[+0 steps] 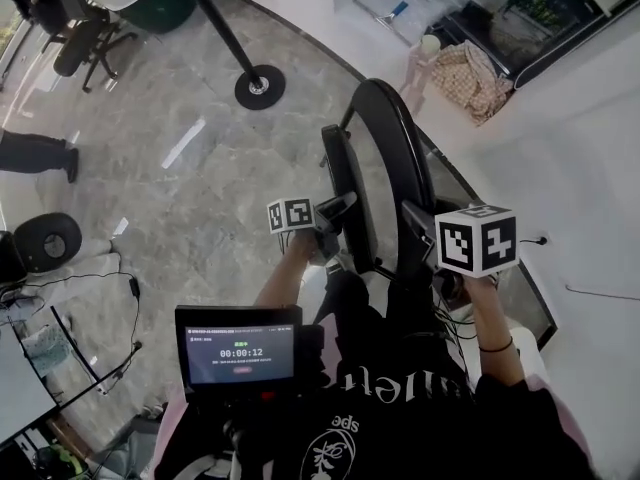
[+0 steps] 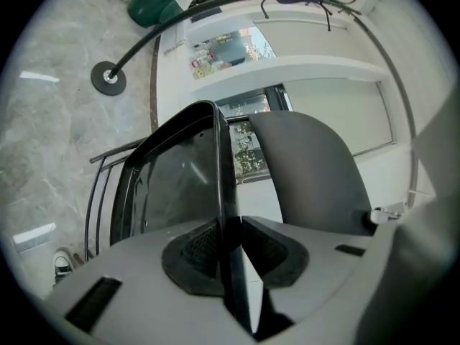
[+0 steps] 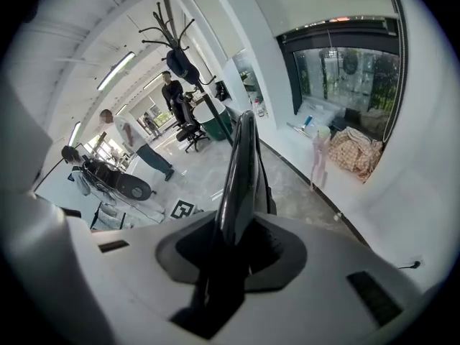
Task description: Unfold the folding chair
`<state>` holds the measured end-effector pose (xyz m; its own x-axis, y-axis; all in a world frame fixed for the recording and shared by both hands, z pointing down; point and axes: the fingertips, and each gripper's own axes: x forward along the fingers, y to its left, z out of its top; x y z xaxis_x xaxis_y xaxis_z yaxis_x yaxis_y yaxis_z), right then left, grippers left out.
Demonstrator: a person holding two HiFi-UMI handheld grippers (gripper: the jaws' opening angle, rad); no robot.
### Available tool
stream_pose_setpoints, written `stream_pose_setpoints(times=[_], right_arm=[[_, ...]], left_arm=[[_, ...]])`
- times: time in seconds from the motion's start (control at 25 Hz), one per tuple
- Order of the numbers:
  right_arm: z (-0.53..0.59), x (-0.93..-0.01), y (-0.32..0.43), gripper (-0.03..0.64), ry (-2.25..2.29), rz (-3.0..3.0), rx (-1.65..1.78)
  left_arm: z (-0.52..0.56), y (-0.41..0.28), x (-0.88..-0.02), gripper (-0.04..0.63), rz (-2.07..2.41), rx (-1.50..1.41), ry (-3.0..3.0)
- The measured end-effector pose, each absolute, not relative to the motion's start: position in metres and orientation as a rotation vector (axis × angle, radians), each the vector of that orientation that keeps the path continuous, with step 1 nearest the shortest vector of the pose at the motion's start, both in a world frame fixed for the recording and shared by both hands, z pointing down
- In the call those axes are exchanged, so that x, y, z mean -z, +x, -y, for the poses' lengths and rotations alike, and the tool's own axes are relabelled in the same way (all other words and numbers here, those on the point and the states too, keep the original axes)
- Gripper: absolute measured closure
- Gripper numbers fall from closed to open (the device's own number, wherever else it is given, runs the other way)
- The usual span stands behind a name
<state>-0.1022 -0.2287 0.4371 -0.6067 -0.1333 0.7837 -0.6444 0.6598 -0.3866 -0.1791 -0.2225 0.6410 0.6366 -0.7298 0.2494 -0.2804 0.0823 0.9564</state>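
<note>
I hold the folding chair upright in front of me; its black seat panel and round backrest stand close together. My left gripper is shut on the thin edge of the seat panel, which runs straight between the pads in the left gripper view. The grey backrest rises just to the right of it there. My right gripper is shut on the backrest's curved black rim, clamped between the pads in the right gripper view.
A black pole with a round base stands on the marble floor ahead. An office chair is at the far left. A patterned cloth bundle lies by the white wall on the right. People stand far off near a coat rack.
</note>
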Motion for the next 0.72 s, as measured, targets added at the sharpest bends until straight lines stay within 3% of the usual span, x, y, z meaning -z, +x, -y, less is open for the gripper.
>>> stream_pose_setpoints(times=[0.32,0.72], right_arm=[[0.207,-0.436,-0.14,0.504,0.546,2.184,-0.891],[0.228,-0.444,-0.114,0.503,0.52,2.208,-0.935]], left_arm=[[0.201,-0.213,-0.644,0.523,0.864,0.519,1.506],[0.195,-0.22,-0.648,0.523,0.836,0.552,1.53]])
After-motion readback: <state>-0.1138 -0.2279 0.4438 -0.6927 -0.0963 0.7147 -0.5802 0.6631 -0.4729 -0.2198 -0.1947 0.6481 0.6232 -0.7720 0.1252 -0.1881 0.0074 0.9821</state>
